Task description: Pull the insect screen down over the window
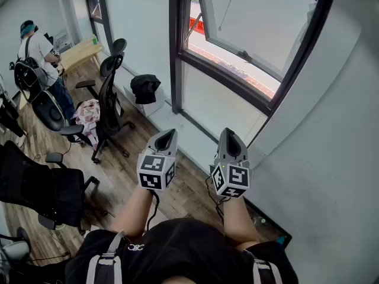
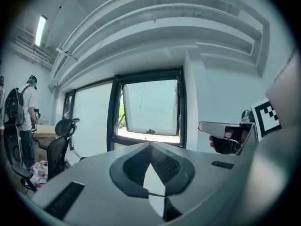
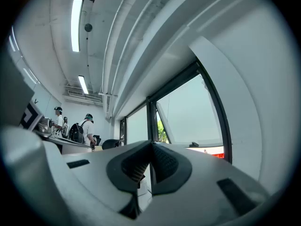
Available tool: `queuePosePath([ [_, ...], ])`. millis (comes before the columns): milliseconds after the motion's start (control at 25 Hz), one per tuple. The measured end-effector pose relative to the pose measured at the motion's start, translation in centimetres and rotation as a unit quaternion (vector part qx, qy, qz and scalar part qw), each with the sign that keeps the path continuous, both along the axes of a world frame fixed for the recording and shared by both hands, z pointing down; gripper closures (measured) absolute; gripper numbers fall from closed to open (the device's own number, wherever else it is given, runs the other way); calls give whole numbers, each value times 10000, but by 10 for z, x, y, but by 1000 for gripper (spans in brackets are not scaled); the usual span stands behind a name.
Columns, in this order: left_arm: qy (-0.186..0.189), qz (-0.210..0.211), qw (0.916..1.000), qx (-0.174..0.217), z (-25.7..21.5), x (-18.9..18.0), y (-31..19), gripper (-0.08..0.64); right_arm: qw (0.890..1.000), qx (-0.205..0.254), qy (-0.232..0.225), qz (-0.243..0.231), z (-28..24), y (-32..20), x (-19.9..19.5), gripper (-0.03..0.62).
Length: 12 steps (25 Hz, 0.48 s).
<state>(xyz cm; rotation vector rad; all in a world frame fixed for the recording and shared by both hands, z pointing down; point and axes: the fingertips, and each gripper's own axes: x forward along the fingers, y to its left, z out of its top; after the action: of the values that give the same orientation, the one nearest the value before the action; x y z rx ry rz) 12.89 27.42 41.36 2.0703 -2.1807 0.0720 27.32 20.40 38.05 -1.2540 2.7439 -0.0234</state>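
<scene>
Facing the window [image 1: 254,28], the left gripper [image 1: 167,136] and right gripper [image 1: 229,138] are both sitting shut on nothing, while the insect screen is hiding, presumably rolled at the frame's top edge, likely light and flimsy, best drawn by the hanging cord [image 1: 228,6].
</scene>
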Motion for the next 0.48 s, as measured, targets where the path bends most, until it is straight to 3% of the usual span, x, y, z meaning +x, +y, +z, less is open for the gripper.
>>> queuePosePath([
  [480, -64, 123, 9999, 57, 12, -18, 16, 548, 9998, 82, -44, 199, 8, 19, -15, 589],
])
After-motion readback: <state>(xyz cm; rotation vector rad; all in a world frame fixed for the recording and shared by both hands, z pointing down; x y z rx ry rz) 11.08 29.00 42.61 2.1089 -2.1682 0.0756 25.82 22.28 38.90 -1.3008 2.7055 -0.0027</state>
